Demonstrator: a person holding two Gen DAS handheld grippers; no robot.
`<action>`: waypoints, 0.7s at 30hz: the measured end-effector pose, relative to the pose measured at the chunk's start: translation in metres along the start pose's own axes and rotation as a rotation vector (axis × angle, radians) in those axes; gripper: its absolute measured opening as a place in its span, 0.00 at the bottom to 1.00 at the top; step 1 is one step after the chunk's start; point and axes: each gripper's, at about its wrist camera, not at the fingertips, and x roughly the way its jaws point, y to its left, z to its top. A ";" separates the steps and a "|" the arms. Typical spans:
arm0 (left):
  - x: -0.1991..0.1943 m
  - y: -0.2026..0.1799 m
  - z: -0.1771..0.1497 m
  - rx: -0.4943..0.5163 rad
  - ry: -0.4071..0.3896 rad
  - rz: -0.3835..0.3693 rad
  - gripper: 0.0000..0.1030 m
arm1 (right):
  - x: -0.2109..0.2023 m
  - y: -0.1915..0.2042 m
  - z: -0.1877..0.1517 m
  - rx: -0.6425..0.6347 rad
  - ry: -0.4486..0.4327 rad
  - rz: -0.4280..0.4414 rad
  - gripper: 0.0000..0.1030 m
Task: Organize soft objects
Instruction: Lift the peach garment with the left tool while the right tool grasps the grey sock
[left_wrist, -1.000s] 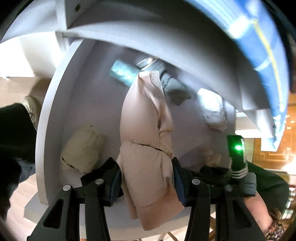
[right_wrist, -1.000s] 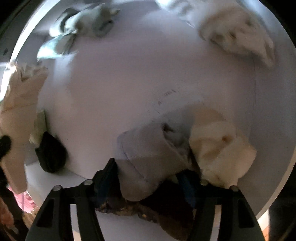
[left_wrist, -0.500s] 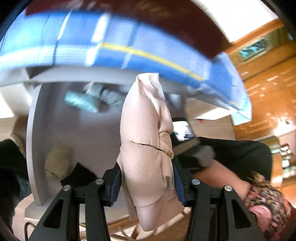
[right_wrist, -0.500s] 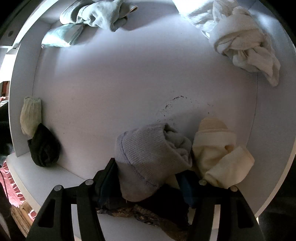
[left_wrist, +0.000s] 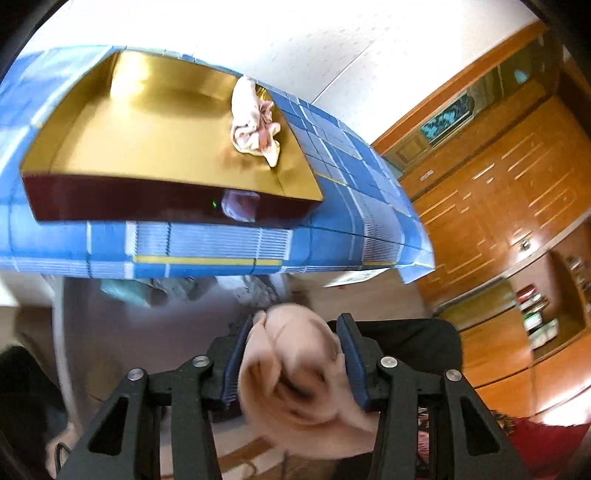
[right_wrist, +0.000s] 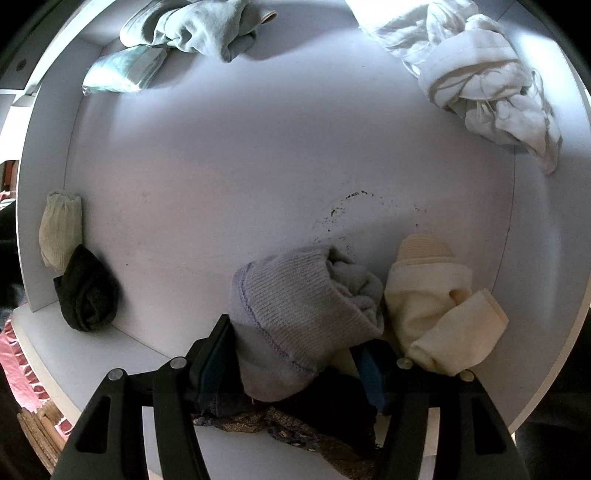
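My left gripper (left_wrist: 297, 321) is closing on a pink rolled sock (left_wrist: 299, 373), both blue pads pressing its sides; the sock is blurred and droops toward the camera. Ahead and above it stands a gold tray (left_wrist: 166, 199) with dark red walls, and a pink-white cloth (left_wrist: 255, 122) lies inside it. My right gripper (right_wrist: 295, 336) points down at the white shelf (right_wrist: 240, 166), shut on a grey knitted sock roll (right_wrist: 295, 295). A dark patterned cloth (right_wrist: 314, 424) lies under that roll. A cream sock (right_wrist: 432, 302) touches its right side.
The tray sits on a blue checked cloth (left_wrist: 207, 251) that hangs over the shelf. On the shelf lie a black sock (right_wrist: 88, 291), a pale green sock (right_wrist: 59, 229), a teal-grey cloth (right_wrist: 184, 37) and a white crumpled cloth (right_wrist: 480, 74). Wooden cabinets (left_wrist: 498, 184) fill the right.
My left gripper has risen with the pink sock from shelf level to above the blue cloth, bringing the gold tray into view; the sock has slumped toward the camera. The right gripper stays put.
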 end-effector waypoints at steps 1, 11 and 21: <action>0.001 0.001 0.000 -0.002 0.009 0.003 0.39 | 0.000 0.000 0.000 0.001 0.000 0.001 0.61; 0.001 0.020 -0.007 -0.042 0.007 0.064 0.28 | 0.002 -0.001 0.001 0.011 -0.002 0.011 0.61; 0.099 0.098 -0.067 -0.350 0.257 0.255 0.75 | -0.004 -0.010 0.004 0.072 -0.015 0.022 0.60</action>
